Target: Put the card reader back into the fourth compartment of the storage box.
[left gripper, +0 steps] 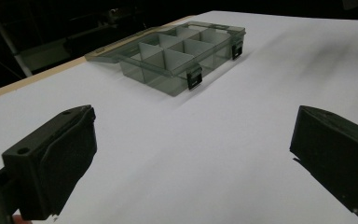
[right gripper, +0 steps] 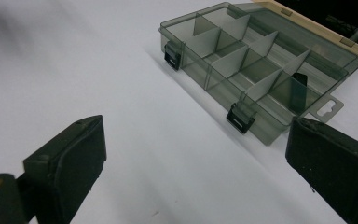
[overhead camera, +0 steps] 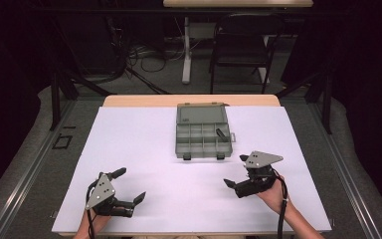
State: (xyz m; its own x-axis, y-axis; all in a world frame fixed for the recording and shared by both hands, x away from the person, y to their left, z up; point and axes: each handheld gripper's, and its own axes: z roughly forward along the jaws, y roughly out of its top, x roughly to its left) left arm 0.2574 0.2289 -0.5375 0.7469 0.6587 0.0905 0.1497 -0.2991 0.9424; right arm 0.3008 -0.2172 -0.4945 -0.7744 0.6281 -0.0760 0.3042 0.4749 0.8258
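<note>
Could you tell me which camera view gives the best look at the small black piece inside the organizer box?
The right gripper view: the black piece stands close and large in a right-end compartment. The high view shows it small; in the left gripper view I cannot make it out.

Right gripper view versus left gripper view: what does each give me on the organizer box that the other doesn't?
The right gripper view alone shows a small dark piece standing in an end compartment and the hang tab beside it. The left gripper view alone shows the box's other end, with the tan table edge running behind. Both share the open organizer box with its dividers and two black latches on the white surface, and each has its own black fingers wide apart, holding nothing.
</note>
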